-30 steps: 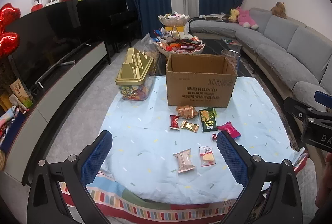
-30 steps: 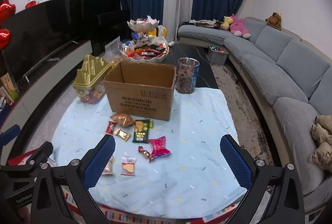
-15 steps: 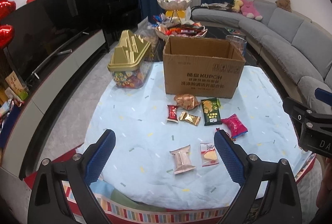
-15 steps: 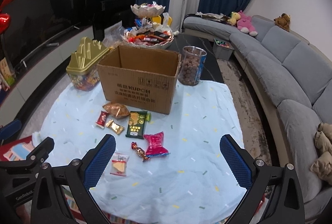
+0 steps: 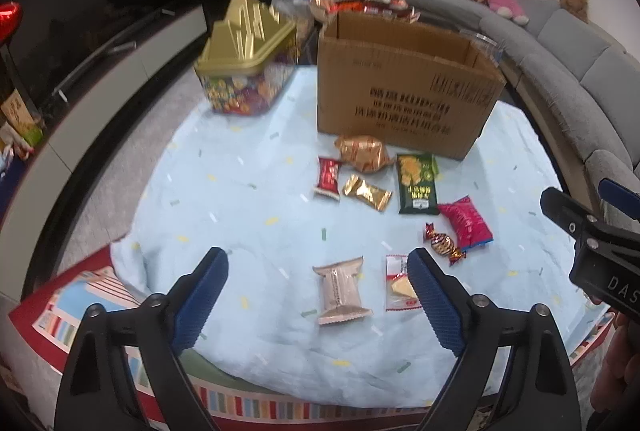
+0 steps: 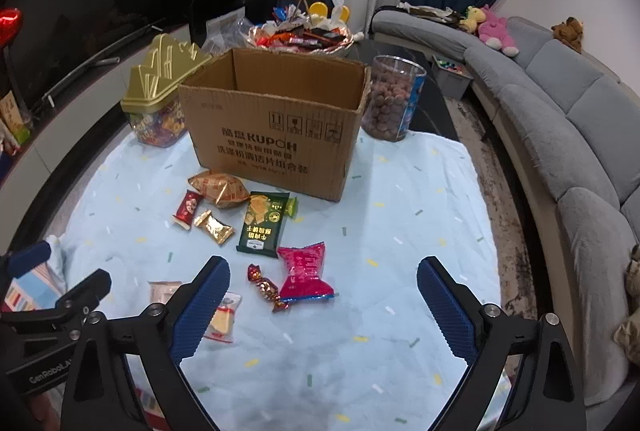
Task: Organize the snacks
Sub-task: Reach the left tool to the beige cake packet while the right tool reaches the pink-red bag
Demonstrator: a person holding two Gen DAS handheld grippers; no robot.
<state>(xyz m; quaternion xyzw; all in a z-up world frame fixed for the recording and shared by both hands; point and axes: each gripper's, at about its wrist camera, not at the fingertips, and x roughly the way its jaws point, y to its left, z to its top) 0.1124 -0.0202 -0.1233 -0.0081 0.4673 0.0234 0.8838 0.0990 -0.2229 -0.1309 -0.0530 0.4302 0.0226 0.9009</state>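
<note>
An open cardboard box (image 5: 404, 87) (image 6: 276, 127) stands on a light blue tablecloth (image 5: 248, 215). Several snack packets lie in front of it: a green packet (image 5: 417, 183) (image 6: 262, 225), a pink packet (image 5: 465, 222) (image 6: 304, 273), a gold pouch (image 5: 362, 153), a red bar (image 5: 329, 177), a gold candy (image 5: 367, 192), a twisted candy (image 6: 266, 287), a beige packet (image 5: 340, 291) and a clear cracker packet (image 5: 398, 283). My left gripper (image 5: 318, 295) is open above the beige packet. My right gripper (image 6: 322, 307) is open just near the pink packet.
A gold-lidded candy container (image 5: 246, 59) stands left of the box. A clear jar of brown balls (image 6: 394, 97) stands at its right. A tiered snack stand (image 6: 300, 15) is behind. A grey sofa (image 6: 560, 119) runs along the right, a dark TV cabinet (image 6: 80, 31) along the left.
Both grippers have moved forward and lower toward the snacks on the cloth. Both stay open and empty.
</note>
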